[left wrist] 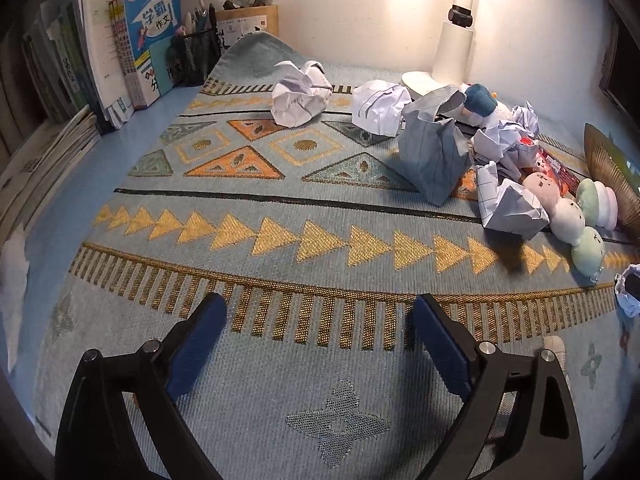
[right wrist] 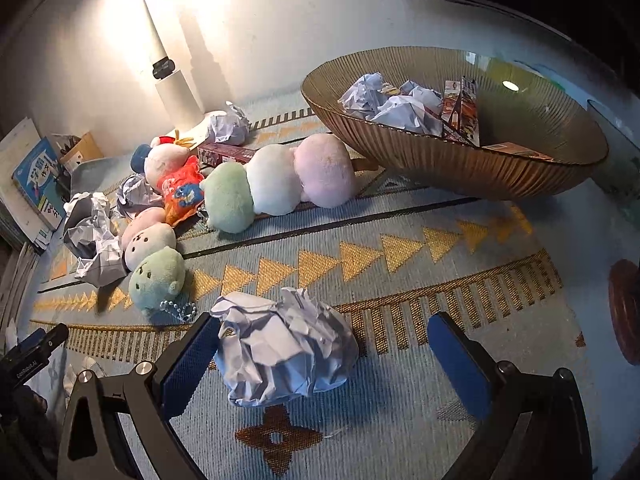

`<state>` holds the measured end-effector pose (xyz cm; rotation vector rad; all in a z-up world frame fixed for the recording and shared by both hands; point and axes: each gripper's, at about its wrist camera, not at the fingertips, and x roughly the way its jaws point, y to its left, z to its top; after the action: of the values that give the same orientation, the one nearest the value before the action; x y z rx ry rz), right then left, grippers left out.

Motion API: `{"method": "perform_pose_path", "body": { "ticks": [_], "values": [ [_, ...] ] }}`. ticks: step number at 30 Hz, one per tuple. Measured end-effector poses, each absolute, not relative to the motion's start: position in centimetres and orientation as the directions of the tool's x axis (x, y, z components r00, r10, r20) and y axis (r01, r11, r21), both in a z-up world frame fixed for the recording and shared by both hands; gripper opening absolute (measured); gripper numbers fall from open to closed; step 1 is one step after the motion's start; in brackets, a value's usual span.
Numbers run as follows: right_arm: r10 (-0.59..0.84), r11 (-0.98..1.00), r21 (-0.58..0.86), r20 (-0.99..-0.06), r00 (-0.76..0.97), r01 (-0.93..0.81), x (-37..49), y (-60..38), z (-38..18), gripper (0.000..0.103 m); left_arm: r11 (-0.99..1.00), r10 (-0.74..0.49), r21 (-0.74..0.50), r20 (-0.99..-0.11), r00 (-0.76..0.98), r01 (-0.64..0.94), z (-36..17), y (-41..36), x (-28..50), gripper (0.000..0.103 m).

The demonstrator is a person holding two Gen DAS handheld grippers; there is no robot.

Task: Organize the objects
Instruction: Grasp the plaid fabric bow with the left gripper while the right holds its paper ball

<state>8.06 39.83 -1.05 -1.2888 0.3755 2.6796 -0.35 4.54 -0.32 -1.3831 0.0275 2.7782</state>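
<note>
Hovering over the patterned mat [left wrist: 280,360], the left gripper [left wrist: 320,344] has its jaws spread wide with nothing between them. The right gripper [right wrist: 324,360] is also released: a crumpled paper ball [right wrist: 284,352] lies between its jaws, against the left pad, clear of the right. Beyond it sits a ribbed bowl [right wrist: 460,160] holding more paper.

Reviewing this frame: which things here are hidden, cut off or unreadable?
- Ribbed bowl: left wrist view, cut off by the right edge.
- Bowl contents: right wrist view, lower items buried under crumpled paper and snack packets.
- Paper ball between the right claw pads: contact with the left pad unclear.
- Pen holder: left wrist view, pens too small.
</note>
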Motion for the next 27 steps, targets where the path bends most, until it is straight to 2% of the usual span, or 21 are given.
{"method": "perform_pose_path", "body": {
  "ticks": [7,10,14,17,20,23,27],
  "values": [
    [0.017,-0.963,0.151,-0.794,-0.607,-0.224,7.8,39.7,-1.4,0.103,-0.999,0.027,0.007,-0.794,-0.608,-0.053,-0.2,4.7,-0.2,0.094],
    [-0.038,-0.97,0.18,-0.779,-0.626,-0.165,8.1,39.4,-1.0,0.103,-0.998,0.035,0.011,-0.775,-0.631,-0.068,0.3,4.8,0.3,0.094],
    [-0.156,-0.945,0.311,-0.699,-0.698,-0.099,9.7,40.6,0.4,0.103,-0.98,0.174,-0.06,-0.721,-0.67,-0.19,1.6,5.1,2.2,0.094],
    [-0.221,-0.881,0.448,-0.673,-0.706,-0.152,9.8,43.3,-0.2,0.103,-0.966,0.232,-0.081,-0.685,-0.691,-0.244,2.5,5.6,3.9,0.094],
    [-0.279,-0.847,0.511,-0.663,-0.695,-0.148,9.5,44.0,-0.7,0.103,-0.932,0.335,-0.13,-0.667,-0.666,-0.338,2.9,6.7,5.5,0.094],
    [-0.268,-0.881,0.458,-0.695,-0.667,-0.123,9.1,42.4,-0.7,0.103,-0.892,0.365,-0.071,-0.698,-0.616,-0.447,2.5,9.4,7.0,0.094],
    [-0.145,-0.955,0.276,-0.759,-0.635,-0.112,8.6,39.1,-0.9,0.103,-0.872,0.319,0.015,-0.741,-0.591,-0.489,1.2,12.3,7.3,0.093]
  ]
}}
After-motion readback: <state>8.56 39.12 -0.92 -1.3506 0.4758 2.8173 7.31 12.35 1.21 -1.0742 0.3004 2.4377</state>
